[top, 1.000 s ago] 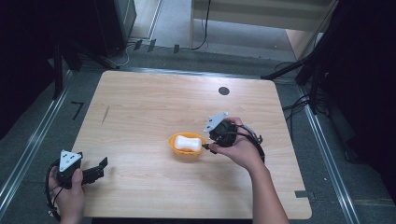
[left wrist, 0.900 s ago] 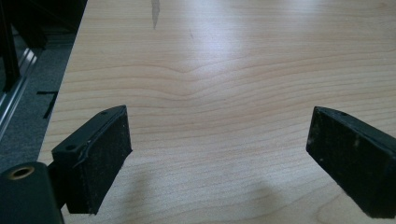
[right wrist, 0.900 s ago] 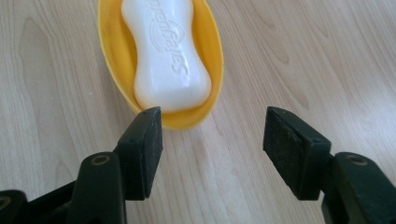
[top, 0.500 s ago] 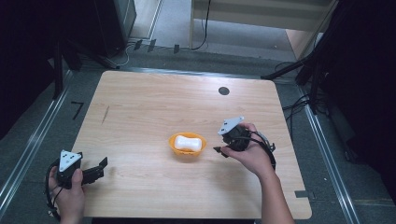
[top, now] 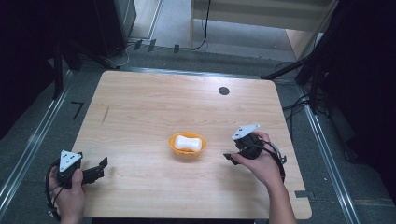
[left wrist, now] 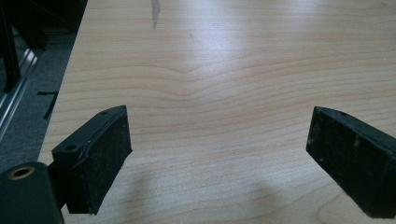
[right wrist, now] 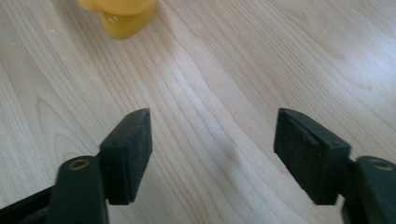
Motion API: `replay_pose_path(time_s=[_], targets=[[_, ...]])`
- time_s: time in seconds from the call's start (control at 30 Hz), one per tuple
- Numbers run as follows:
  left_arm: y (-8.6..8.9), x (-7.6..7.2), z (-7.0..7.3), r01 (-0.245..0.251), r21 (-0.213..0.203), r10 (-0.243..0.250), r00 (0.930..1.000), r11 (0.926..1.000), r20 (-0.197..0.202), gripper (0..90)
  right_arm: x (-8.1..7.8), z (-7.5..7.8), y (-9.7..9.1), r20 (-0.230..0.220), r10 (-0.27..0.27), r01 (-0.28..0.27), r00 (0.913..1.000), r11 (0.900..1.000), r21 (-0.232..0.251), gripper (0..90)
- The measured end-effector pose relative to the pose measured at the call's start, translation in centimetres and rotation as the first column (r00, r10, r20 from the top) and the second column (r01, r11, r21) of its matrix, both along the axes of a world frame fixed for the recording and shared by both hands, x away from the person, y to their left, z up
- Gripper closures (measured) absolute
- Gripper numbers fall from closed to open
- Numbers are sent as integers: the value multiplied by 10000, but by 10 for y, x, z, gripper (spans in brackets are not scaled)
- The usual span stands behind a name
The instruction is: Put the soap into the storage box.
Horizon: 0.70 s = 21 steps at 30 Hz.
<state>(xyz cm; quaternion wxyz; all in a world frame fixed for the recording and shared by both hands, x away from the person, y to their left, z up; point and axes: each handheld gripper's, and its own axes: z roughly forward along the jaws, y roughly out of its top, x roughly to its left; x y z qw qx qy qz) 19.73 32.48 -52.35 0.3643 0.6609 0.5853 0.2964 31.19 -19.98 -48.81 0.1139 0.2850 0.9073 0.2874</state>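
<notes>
I hold the right gripper (top: 229,157) near the bench's (top: 140,107) right edge, its jaws just having opened, nothing between them (bare wood below). The orange bowl (top: 187,145) sits near the bench's middle, well apart from that gripper, with a white object (top: 188,141) lying inside it. My left gripper (top: 100,169) rests at the near left corner, jaws spread wide, empty.

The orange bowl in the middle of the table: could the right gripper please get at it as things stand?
Probably yes. The right gripper sits just right of the orange bowl, its jaws having just been opening with nothing between them, and only bare table lies between.
</notes>
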Motion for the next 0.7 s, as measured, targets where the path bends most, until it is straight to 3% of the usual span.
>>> replay_pose_path(time_s=[0.03,0.17,0.37,0.53,0.7], targets=[[0,0,0,0,0,0,10000,10000,0,69,0,0,0,0,0,0,10000,10000,0,250],[0,0,0,10,-8,-10,10000,10000,7,70,-5,-5,-12,-26,-878,879,9961,9960,161,128],[0,0,0,4,-9,-4,10000,10000,24,69,-10,-6,-23,-174,-1384,1391,9902,9889,526,6],[0,0,0,9,-18,-9,10000,10000,35,69,-17,-8,-33,-161,-1629,1637,9865,9826,882,0],[0,0,0,7,-4,-7,10000,10000,30,69,-25,-12,-41,-218,-1845,1858,9826,9783,922,0]])
